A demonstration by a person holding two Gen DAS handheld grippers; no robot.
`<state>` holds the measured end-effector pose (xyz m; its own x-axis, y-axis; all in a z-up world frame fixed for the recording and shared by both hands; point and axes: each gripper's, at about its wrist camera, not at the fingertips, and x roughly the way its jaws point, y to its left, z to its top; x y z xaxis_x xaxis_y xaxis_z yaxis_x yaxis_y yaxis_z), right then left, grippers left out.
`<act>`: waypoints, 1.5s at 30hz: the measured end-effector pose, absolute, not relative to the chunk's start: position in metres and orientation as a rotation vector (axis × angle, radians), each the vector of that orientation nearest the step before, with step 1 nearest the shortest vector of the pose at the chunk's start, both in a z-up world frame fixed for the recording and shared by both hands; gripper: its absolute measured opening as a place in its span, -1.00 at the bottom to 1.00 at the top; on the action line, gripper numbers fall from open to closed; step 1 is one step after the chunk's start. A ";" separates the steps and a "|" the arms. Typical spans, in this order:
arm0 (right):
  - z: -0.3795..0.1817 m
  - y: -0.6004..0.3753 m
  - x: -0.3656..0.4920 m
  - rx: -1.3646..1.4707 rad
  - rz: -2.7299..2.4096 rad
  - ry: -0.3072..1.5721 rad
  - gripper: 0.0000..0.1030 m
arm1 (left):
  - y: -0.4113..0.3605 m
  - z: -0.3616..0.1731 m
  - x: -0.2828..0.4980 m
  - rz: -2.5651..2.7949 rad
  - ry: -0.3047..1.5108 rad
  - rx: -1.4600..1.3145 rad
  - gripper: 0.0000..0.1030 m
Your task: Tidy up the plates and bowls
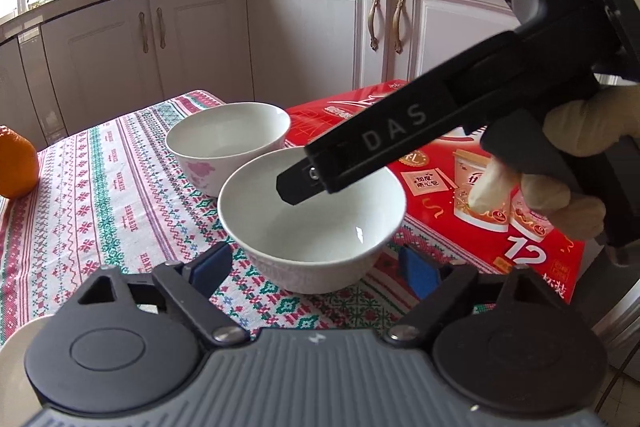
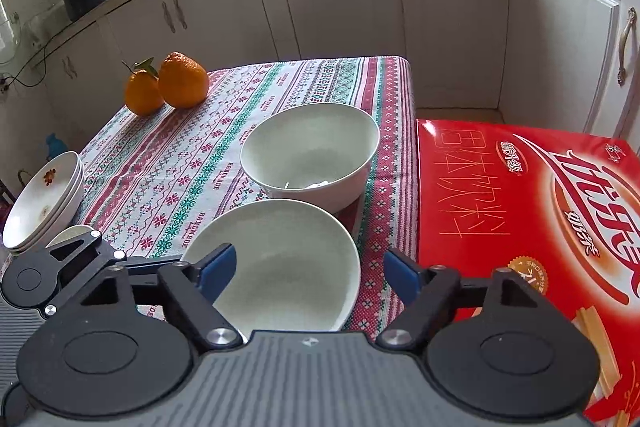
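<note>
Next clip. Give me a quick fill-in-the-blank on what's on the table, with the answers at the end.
1. The far bowl has a ___ flower print on its outside.
2. The box lying beside the near bowl is mainly ___.
3. ___ oranges sit at the far corner of the tablecloth.
4. In the right wrist view, the stack of plates is to the ___ of the near bowl.

Missing words: pink; red; Two; left

My left claw (image 1: 314, 265) is black with blue pads, silver screws and a ribbed grey housing; my right claw (image 1: 294, 189) reads "DAS", held in a cream glove (image 1: 576, 163).
</note>
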<state>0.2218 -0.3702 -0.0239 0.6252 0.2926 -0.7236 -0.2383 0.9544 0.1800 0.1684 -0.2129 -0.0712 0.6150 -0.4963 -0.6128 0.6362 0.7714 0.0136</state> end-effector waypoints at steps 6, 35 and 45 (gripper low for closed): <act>-0.027 -0.370 0.228 0.074 0.319 0.853 0.36 | -0.214 -0.074 0.171 -0.659 0.633 0.237 0.65; -0.020 -0.368 0.219 0.134 0.346 0.880 0.20 | -0.200 -0.063 0.167 -0.717 0.660 0.246 0.61; 0.002 -0.348 0.194 0.126 0.368 0.845 0.20 | -0.181 -0.043 0.146 -0.716 0.657 0.252 0.61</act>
